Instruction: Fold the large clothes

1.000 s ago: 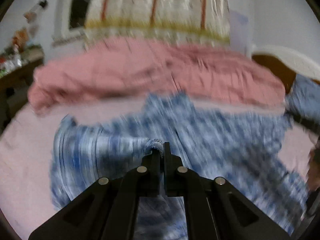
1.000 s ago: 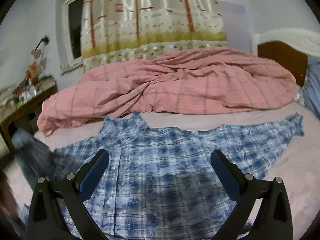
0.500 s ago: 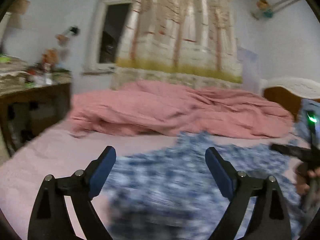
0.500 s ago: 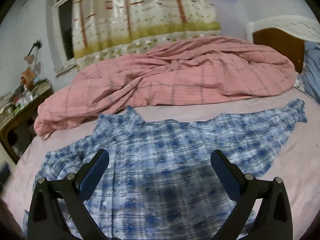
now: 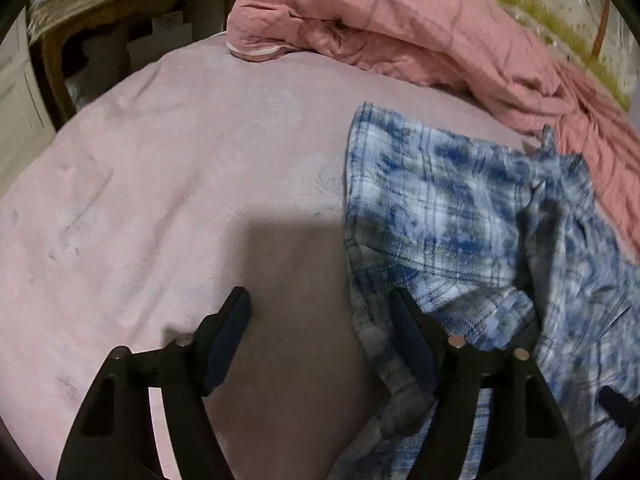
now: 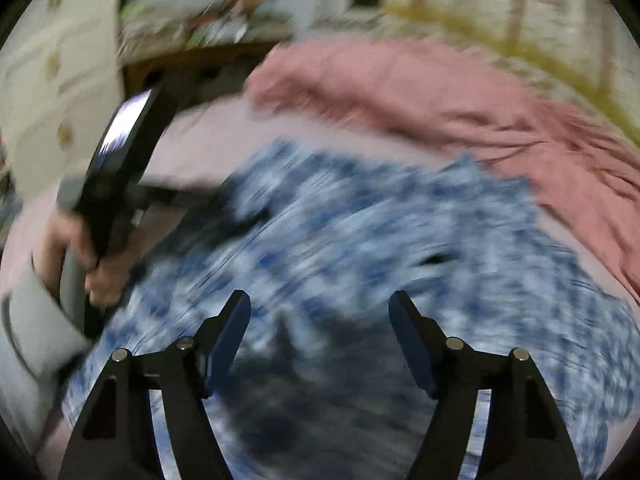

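Observation:
A blue-and-white plaid shirt (image 5: 460, 220) lies rumpled on the pink bedsheet (image 5: 180, 184), with one part folded over itself. My left gripper (image 5: 320, 320) hovers at the shirt's left edge. Its jaws are closing, still wide apart, with the edge just inside the right finger (image 5: 408, 340) and no pad pressing on it. In the blurred right wrist view my right gripper (image 6: 318, 312) hangs over the middle of the shirt (image 6: 360, 232). Its jaws are closing too, with cloth below them and nothing pinched.
A crumpled pink checked quilt (image 5: 420, 28) is heaped along the far side of the bed. A cluttered wooden desk (image 5: 120, 4) stands beyond the bed's left corner. A hand (image 6: 68, 248) in a grey sleeve grips the left tool at the left of the right wrist view.
The left gripper let go of the shirt, opened wide, and swung left and down to the shirt's edge. The right gripper swept left and down over the shirt, its jaws narrowing.

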Demonstrator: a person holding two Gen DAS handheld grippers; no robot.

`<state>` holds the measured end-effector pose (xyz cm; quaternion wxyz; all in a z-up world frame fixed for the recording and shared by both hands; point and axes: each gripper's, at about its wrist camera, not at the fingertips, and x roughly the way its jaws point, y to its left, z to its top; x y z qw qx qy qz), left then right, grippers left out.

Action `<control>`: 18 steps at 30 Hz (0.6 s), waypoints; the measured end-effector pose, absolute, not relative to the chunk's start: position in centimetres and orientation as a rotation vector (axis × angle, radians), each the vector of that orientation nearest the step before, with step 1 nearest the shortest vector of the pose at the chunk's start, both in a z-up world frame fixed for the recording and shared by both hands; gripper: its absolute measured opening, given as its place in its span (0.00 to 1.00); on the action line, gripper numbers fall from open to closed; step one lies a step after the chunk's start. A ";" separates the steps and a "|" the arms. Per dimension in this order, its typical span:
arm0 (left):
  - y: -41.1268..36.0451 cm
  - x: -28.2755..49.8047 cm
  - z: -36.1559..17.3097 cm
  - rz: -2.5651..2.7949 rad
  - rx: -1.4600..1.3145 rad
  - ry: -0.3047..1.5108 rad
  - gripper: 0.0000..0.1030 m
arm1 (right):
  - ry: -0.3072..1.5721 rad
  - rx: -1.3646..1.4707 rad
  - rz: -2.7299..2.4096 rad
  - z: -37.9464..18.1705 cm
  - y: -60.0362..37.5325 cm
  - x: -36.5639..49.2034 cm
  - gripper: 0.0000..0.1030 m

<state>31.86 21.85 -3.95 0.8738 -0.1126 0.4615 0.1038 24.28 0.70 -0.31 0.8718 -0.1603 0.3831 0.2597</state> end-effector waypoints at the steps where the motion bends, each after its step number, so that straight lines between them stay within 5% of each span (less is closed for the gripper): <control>1: 21.7 31.9 -4.2 0.232 -0.213 0.970 0.70 | 0.841 -0.359 0.545 -1.3 2.0 24.6 0.72; 6: 21.6 32.0 -4.5 0.257 -0.187 0.973 0.70 | 0.882 -0.426 0.372 -3.9 3.5 26.6 0.67; 8: 21.6 32.4 -4.7 0.260 -0.185 0.976 0.70 | 0.846 -0.423 0.304 -3.5 2.6 27.0 0.31; 10: 21.4 32.5 -4.8 0.266 -0.175 0.974 0.70 | 0.804 -0.406 0.248 -2.6 1.0 27.3 0.08; 18: 21.5 32.2 -4.7 0.264 -0.181 0.963 0.70 | 0.687 -0.198 0.004 4.4 -12.0 29.9 0.05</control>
